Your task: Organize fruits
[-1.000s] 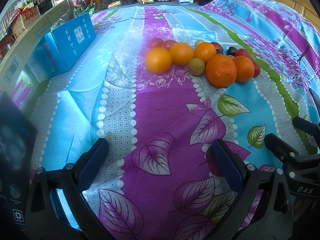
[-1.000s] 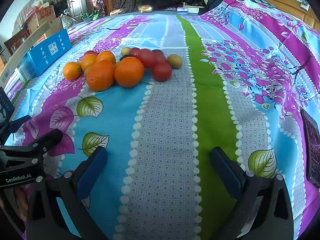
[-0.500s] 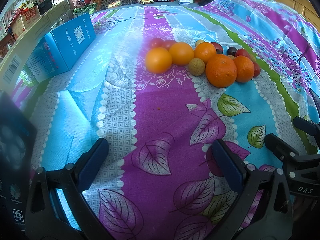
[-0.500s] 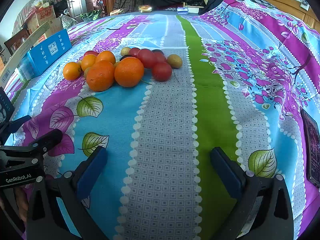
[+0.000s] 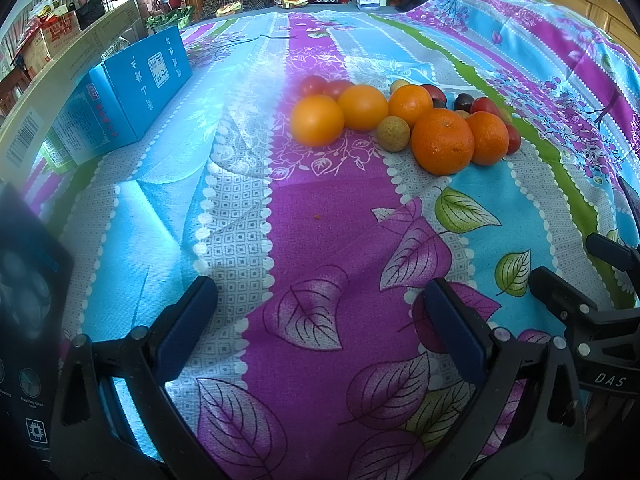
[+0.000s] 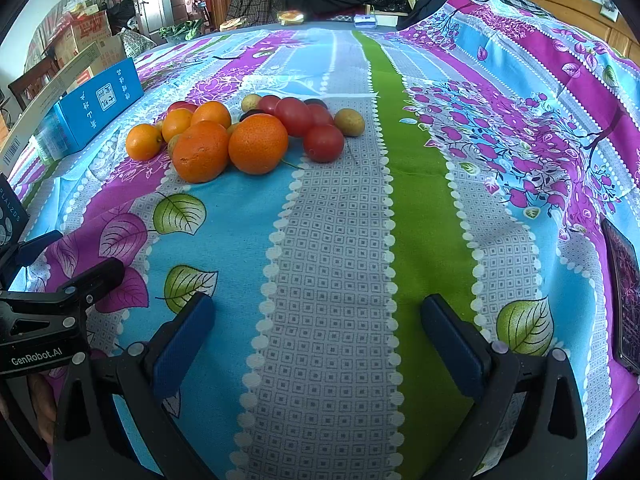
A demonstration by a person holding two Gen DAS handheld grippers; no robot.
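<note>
Left tongs and right tongs both released, jaws spread wide w/ nothing between, low over the floral cloth. Fruit pile, oranges, red tomatoes and small brownish fruits all touching, sits well ahead of both tongs, w/ a blue box off to the pile's left.
</note>
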